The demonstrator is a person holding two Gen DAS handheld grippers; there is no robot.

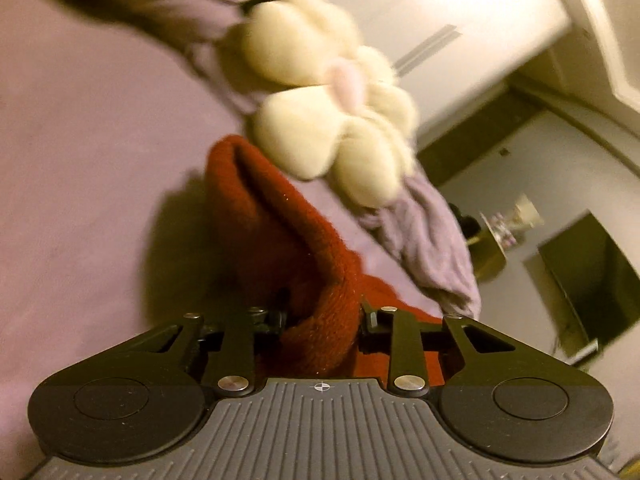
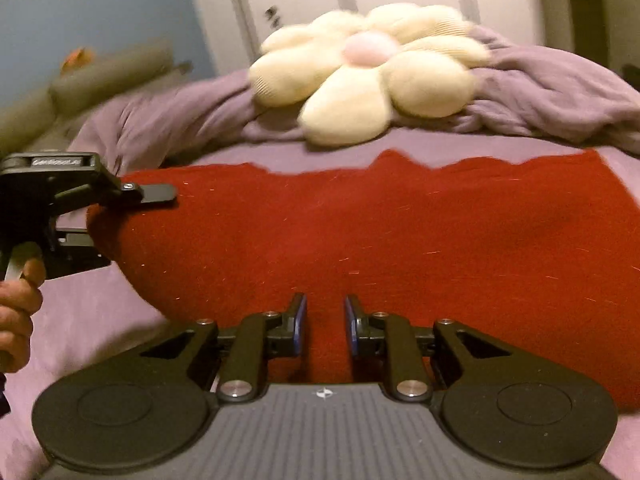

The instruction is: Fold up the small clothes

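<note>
- A bed (image 2: 100, 320) covered in a pale purple sheet carries everything, and it fills the lower and left parts of both views.
- A rumpled purple blanket (image 2: 540, 92) is bunched along the far side of the bed, in front of pale cupboard doors (image 2: 304, 8).
- The red knit garment (image 2: 400, 232) lies spread wide across the sheet in the right wrist view, its far edge uneven and its near edge running in under the right gripper. At its left end the cloth is raised off the sheet.
- In the left wrist view the same red garment (image 1: 280, 240) stands up as a folded ridge that runs from the left gripper away toward the cushion.
- A cream flower-shaped cushion (image 2: 368, 76) with a pink middle rests on the bunched blanket, just beyond the garment's far edge; both views blur it.
- The left gripper (image 1: 324, 316) is clamped on the red garment: cloth fills the gap between its fingers and bulges out toward the camera. From the right wrist view it shows at the left edge (image 2: 132, 216), one finger over the lifted end of the cloth.
- The right gripper (image 2: 325, 320) sits low over the garment's near edge, jaws narrowed with a gap between the blue pads (image 2: 301, 320); red cloth shows in that gap, but whether the pads pinch it I cannot tell.
- A person's hand (image 2: 18, 312) grasps the left gripper's handle at the left edge of the right wrist view.
</note>
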